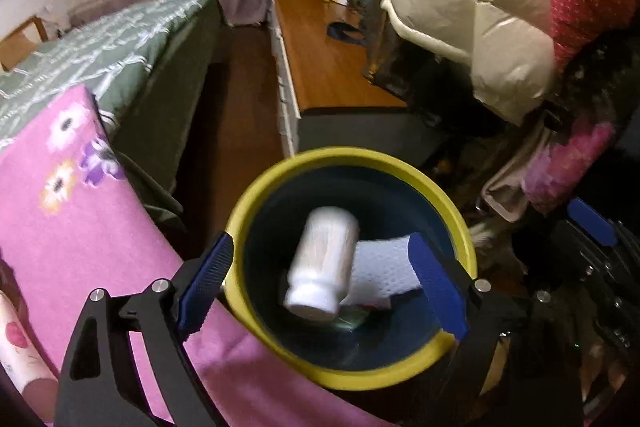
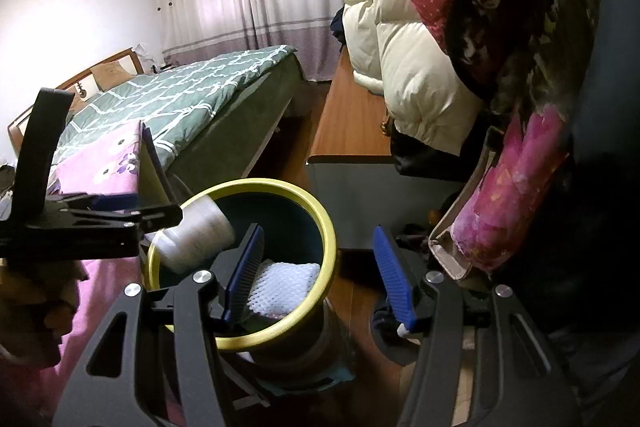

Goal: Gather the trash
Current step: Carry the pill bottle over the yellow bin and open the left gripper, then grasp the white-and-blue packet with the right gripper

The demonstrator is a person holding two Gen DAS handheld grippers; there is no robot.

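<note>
A trash bin with a yellow-green rim (image 1: 436,193) and dark inside stands on the floor by the bed. My left gripper (image 1: 324,281) is open above the bin's mouth. A white plastic bottle (image 1: 324,265), blurred, is between its jaws and free of them, over the bin. A white paper towel (image 1: 384,271) lies inside the bin. In the right wrist view the bin's rim (image 2: 320,211), the bottle (image 2: 196,235) and the towel (image 2: 286,283) show too. My right gripper (image 2: 320,275) is open and empty at the bin's right side.
A bed with a green quilt (image 2: 180,99) and a pink flowered cloth (image 1: 60,207) lies at the left. A low wooden cabinet (image 1: 328,67) stands behind the bin. Hanging coats (image 1: 500,7) crowd the right. A dark object (image 2: 384,331) lies on the floor.
</note>
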